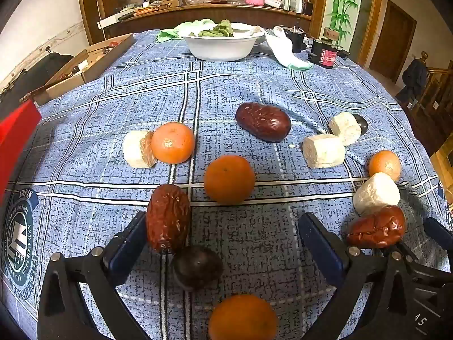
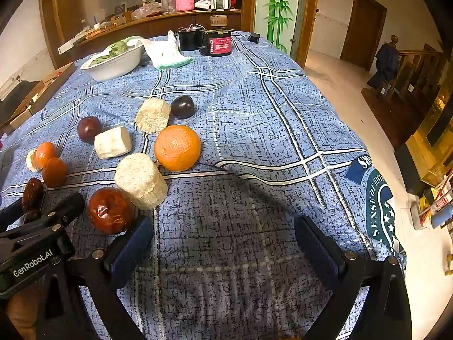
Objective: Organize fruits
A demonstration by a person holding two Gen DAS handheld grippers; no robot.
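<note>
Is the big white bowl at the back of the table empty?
No. The white bowl holds green leafy stuff piled above its rim. How full it is underneath cannot be told.

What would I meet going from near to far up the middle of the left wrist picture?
Orange at the bottom edge → dark plum → second orange → dark red date → white bowl.

Blue plaid-covered table (image 2: 283,107), wooden counter (image 1: 209,8) behind it, brown door (image 2: 362,28), tiled floor (image 2: 339,85), bamboo-print panel (image 2: 279,2).
</note>
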